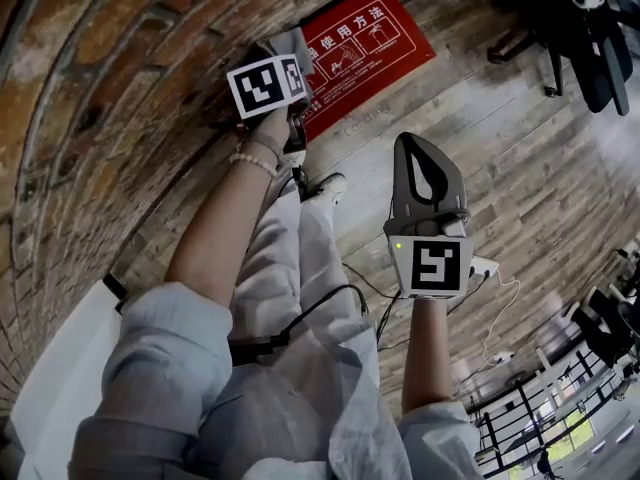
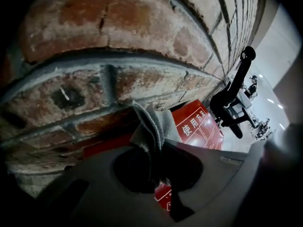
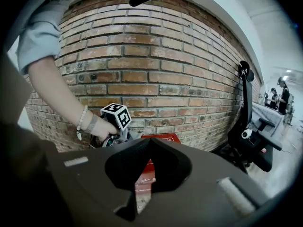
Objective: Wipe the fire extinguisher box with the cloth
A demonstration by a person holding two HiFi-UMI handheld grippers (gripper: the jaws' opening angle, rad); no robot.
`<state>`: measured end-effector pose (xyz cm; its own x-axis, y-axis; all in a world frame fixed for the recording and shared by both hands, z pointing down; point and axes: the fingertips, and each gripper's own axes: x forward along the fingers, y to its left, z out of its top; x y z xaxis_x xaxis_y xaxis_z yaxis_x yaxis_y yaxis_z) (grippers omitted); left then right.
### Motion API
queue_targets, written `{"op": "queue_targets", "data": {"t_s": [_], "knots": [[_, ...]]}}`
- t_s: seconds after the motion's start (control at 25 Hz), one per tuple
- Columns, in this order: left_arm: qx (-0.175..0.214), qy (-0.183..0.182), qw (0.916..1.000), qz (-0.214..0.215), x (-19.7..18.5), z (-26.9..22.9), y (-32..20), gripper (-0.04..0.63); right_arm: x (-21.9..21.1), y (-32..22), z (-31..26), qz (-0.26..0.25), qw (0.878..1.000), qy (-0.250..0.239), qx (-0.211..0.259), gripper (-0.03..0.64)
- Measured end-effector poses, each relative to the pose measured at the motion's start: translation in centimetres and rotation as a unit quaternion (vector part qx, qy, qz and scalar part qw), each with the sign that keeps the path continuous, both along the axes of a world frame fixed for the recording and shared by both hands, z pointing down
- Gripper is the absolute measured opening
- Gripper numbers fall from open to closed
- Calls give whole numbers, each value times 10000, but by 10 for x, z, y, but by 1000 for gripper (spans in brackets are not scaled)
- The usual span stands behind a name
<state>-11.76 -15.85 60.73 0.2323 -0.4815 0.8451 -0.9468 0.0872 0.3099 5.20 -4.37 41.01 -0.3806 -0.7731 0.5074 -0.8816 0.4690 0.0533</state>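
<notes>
The red fire extinguisher box [image 1: 368, 40] stands on the floor against the brick wall, white print on its face. My left gripper [image 1: 285, 60] is at the box's left edge, shut on a grey cloth [image 1: 293, 40]. In the left gripper view the cloth [image 2: 154, 124] bunches up between the jaws, close to the bricks, with the box [image 2: 201, 126] just beyond. My right gripper [image 1: 412, 140] hangs over the wooden floor, to the right of the box and nearer me, jaws together and holding nothing. The right gripper view shows the box [image 3: 160, 137] behind its closed tips [image 3: 150, 140].
The brick wall [image 1: 110, 98] runs along the left. A black office chair [image 1: 590, 38] stands right of the box. A white power strip and cable [image 1: 485, 266] lie on the floor by my right arm. Distant people [image 3: 280, 97] stand at desks.
</notes>
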Motion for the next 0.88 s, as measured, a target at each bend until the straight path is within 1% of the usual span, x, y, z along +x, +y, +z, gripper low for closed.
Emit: {"op": "queue_targets", "data": {"t_s": [0.4,0.88], "knots": [[-109,-44,9991,-413,-30,1,35,12,-10,6,-4,-190,9998,15,-34,8],[-146,-96,9958,-896,-65,1,66,12,-24,2,-9,-424,9991,46,-2,8]]}}
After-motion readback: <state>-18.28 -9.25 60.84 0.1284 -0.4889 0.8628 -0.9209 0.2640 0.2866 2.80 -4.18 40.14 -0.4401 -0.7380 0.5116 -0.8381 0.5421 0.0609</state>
